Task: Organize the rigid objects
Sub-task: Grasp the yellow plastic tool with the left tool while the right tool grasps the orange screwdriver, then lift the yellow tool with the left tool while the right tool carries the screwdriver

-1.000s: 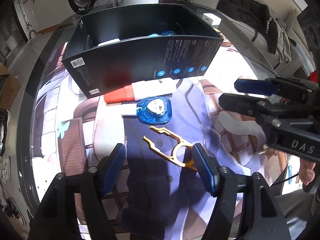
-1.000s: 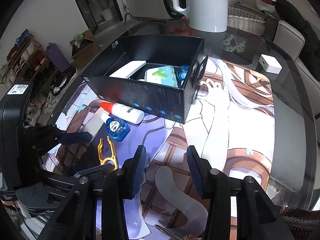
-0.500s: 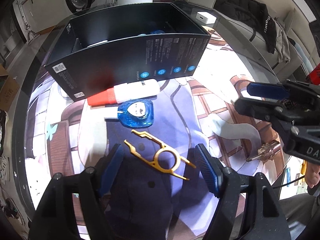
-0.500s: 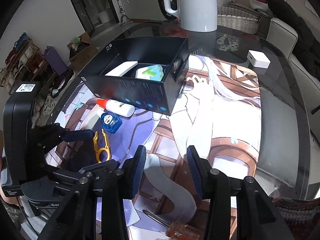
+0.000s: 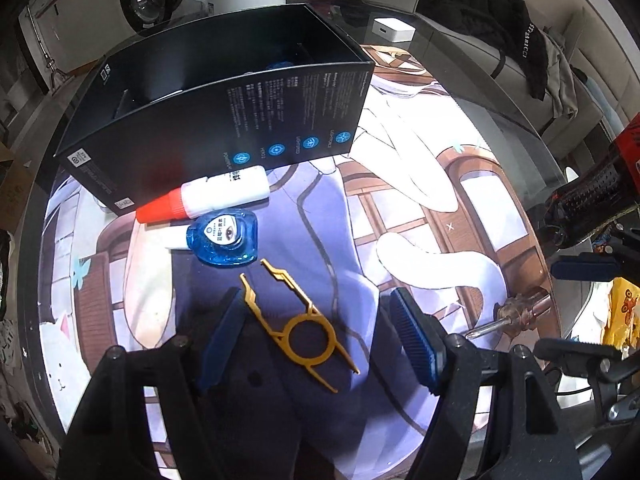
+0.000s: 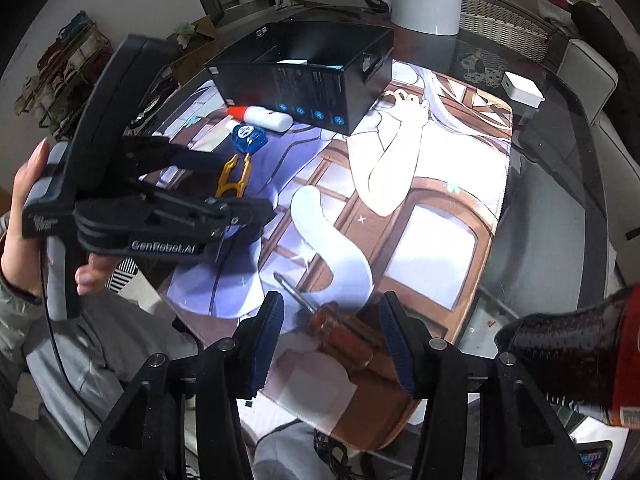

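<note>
While both grippers – left (image 5: 318, 332), right (image 6: 330, 334) – gape apart, black box (image 5: 224, 120) holds sth blue, partly hidden.

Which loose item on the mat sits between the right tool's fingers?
The screwdriver; its amber handle lies between the open right tool. The yellow puller sits under the left tool.

Black box (image 5: 224, 120) walls off mat's (image 5: 400, 216) far side.

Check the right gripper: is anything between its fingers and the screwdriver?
Nothing visible. The right gripper is open, and the screwdriver lies on the mat with its amber handle in the gap between the fingers. The left gripper is apart, open over the yellow tool.
</note>
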Motion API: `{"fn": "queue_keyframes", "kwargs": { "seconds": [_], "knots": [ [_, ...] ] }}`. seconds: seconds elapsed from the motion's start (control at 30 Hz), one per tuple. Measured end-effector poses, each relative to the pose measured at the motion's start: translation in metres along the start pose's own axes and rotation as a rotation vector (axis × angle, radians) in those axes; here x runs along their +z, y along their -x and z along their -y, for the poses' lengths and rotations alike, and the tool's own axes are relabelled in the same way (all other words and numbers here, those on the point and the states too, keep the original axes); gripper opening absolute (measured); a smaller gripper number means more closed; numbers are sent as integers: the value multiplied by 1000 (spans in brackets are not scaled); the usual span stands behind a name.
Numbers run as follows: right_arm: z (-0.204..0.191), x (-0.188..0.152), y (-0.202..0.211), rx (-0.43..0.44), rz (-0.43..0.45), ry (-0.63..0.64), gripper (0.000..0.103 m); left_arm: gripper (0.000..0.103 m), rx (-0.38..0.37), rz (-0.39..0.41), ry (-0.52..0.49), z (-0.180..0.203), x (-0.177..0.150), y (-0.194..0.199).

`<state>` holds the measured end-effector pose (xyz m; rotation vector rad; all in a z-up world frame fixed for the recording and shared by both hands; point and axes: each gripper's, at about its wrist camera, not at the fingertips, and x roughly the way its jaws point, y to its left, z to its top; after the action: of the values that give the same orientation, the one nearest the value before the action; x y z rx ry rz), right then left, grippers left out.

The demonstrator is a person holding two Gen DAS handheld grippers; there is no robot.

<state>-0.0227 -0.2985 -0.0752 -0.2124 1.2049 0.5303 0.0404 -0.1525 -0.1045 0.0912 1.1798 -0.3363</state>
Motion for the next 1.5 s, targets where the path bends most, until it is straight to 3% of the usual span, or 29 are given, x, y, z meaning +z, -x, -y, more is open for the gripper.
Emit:
{"fn": "queue_keyframes", "kwargs": {
  "seconds": [0.1, 0.2, 0.27, 0.33, 0.43, 1.07, 1.1, 1.13, 1.23, 1.4, 1.5],
  "knots": [
    [-4, -12, -2, -36, -31, 39, 60, 74, 9, -1, -10, 3, -2, 0],
    [-3, -17, -19, -46, -85, 45, 54, 72, 21, -8, -21, 4, -6, 1],
    [-2, -15, -27, -74, -103, 39, 35, 61, 49, -5, -36, 3, -7, 2],
    [-4, -11, -32, -82, -99, 45, 35, 42, 59, 1, -39, -2, -8, 4],
    [-9, -1, -36, -54, -79, 17, 35, 25, 51, 2, -20, -14, -7, 7],
    [-38, 87, -73, -67, -8, 13, 35, 27, 70, 32, -21, -65, -3, 11],
    [-39, 88, -74, -70, -7, 18, 34, 26, 69, 31, -22, -66, -4, 11],
    [-41, 90, -76, -74, -6, 23, 27, 25, 76, 29, -21, -67, -4, 11],
    [-42, 94, -77, -84, -6, 31, 27, 24, 85, 26, -18, -68, -5, 12],
    [-40, 90, -73, -83, 8, 14, 26, 24, 93, 74, -27, -67, -4, 25],
    [-41, 87, -61, -82, 53, 5, 26, 24, 123, 151, -48, -62, -3, 43]
  ]
}}
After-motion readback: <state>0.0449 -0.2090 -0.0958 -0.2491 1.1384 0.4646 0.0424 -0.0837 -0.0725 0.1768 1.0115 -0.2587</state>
